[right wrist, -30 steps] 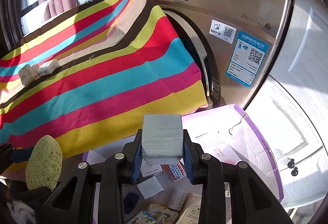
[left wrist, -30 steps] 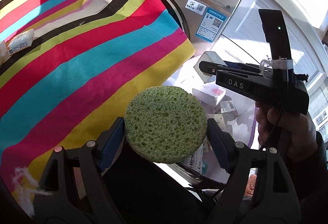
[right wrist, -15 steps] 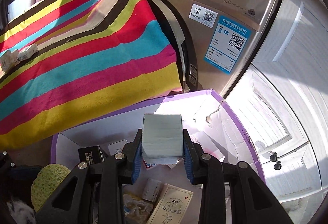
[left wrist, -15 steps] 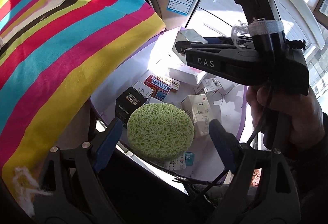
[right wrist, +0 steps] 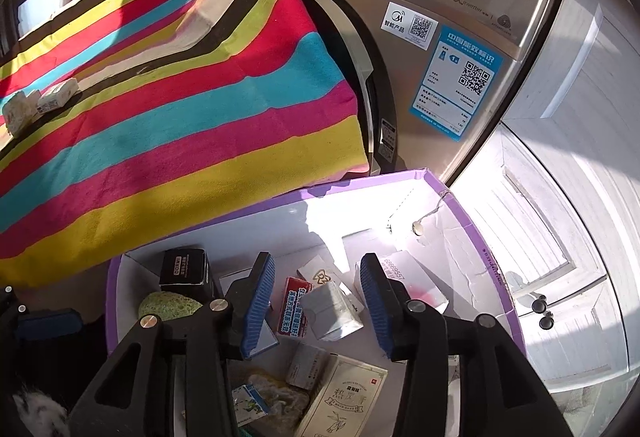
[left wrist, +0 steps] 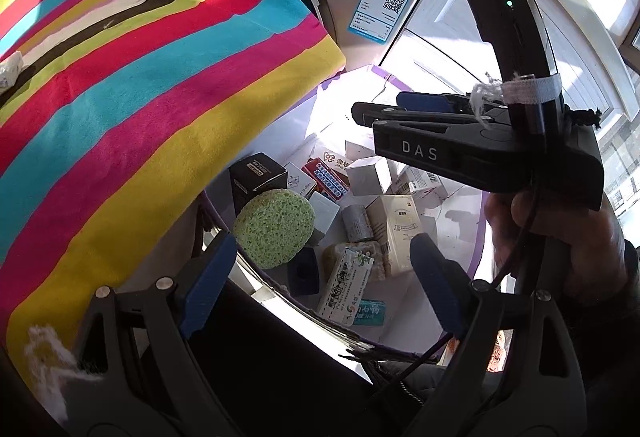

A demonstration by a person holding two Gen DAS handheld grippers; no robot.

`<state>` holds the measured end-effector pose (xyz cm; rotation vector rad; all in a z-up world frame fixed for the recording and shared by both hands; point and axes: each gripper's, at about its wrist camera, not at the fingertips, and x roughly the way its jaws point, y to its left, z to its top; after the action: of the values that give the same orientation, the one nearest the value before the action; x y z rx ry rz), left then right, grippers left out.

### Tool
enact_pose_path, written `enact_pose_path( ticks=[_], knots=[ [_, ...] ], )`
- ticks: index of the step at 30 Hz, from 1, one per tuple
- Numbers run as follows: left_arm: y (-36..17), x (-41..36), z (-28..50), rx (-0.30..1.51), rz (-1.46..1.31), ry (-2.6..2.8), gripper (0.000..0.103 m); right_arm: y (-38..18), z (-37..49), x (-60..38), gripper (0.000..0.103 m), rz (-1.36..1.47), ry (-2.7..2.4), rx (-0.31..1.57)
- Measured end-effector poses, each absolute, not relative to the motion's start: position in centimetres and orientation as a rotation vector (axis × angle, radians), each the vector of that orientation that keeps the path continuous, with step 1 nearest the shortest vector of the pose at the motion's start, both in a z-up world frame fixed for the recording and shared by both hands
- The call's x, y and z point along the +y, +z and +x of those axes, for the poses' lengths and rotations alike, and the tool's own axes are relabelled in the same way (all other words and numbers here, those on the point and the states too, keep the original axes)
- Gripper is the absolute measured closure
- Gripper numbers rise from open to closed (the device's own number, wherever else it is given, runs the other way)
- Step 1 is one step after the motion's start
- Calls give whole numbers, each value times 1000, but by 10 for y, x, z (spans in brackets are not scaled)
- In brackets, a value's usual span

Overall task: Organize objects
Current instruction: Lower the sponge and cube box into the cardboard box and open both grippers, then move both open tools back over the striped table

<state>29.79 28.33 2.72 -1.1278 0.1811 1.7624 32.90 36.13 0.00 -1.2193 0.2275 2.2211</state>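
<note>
A round green sponge (left wrist: 274, 227) lies in the purple-rimmed white box (left wrist: 479, 237), against a black carton (left wrist: 256, 173); it is clear of my left gripper (left wrist: 322, 249), whose jaws stand wide open above it. My right gripper (right wrist: 316, 265) hangs over the same box (right wrist: 360, 181) with its jaws opening. A small grey carton (right wrist: 330, 311) lies tilted among the packets below, free of the blue pads (right wrist: 260, 301). The left wrist view also shows the right gripper (left wrist: 380, 105) from the side and the grey carton (left wrist: 362, 177). The sponge (right wrist: 168, 305) shows at the box's left end.
A striped cloth (right wrist: 180, 109) covers the surface left of the box, with two small white packets (right wrist: 40, 103) on it. A washing machine (right wrist: 460, 37) stands behind. Several medicine cartons fill the box. A hand (left wrist: 560, 237) holds the right gripper's handle.
Both grippers have tipped down from the cloth to over the box. The left jaws let go of the sponge, which dropped in. The right jaws parted and the grey carton fell in.
</note>
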Motion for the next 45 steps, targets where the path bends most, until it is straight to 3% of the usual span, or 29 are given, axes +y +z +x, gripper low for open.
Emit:
enact_pose_path(
  ticks=[9,21,35,45],
  knots=[
    [44,233,262,22,-1131,1916,13,14,311,344,37,-1208,2289,220],
    [51,134,203,-228,-1201,2139,13,38,244,287,32,-1294,2444,101],
    [44,65,157,-335,-1300,2252,13,26,170,225,27,-1470,2507,23],
    [37,39,125,-400,-1347,2285,13,1,126,204,27,-1611,2520,67]
  ],
)
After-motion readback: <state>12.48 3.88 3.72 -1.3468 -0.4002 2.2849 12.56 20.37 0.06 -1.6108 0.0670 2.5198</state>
